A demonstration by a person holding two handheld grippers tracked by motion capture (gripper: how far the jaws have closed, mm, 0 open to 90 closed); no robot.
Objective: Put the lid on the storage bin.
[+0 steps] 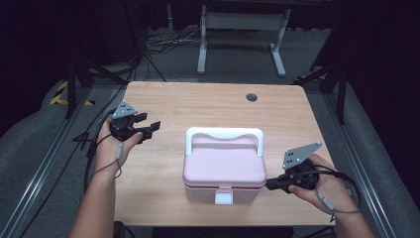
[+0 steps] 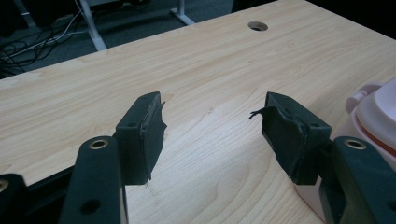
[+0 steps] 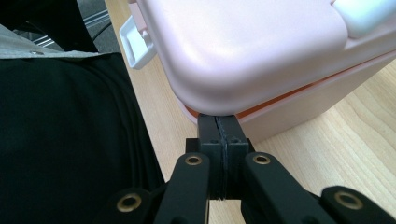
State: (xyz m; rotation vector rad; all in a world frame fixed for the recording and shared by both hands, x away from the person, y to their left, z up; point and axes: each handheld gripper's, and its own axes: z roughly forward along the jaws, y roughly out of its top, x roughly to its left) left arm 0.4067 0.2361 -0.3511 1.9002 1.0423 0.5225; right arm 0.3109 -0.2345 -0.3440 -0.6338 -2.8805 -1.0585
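At the left of the high view, the left hand (image 1: pixel 111 146) holds the left gripper (image 1: pixel 148 129) over the table (image 1: pixel 208 106), its jaws spread wide and pointing right toward the box. In the left gripper view the two black jaws stand well apart with bare wood between them, nothing held, and the pads (image 2: pixel 149 135) look frayed at the edges. A sliver of the pale pink box shows at the right edge of that view, just beside the right-hand jaw.

One box (image 1: pixel 224 168) sits at the centre of the high view, near the table's front edge. It is pale pink with rounded corners, a white handle (image 1: pixel 224 135) folded toward the far side of the lid, and a white latch (image 1: pixel 224 197) at the middle of its front face. In the right gripper view an orange seal line shows in the seam between lid and base.

At the right, the right hand (image 1: pixel 322 188) holds the right gripper (image 1: pixel 271 185), whose tip meets the box's lower right corner. In the right gripper view its jaws are pressed together with no gap, their tips up against the box corner just under the lid's rim; nothing is visibly clamped between them.

A round hole (image 1: pixel 251 97) lies in the table at upper centre. In all: one box, two grippers, two hands.
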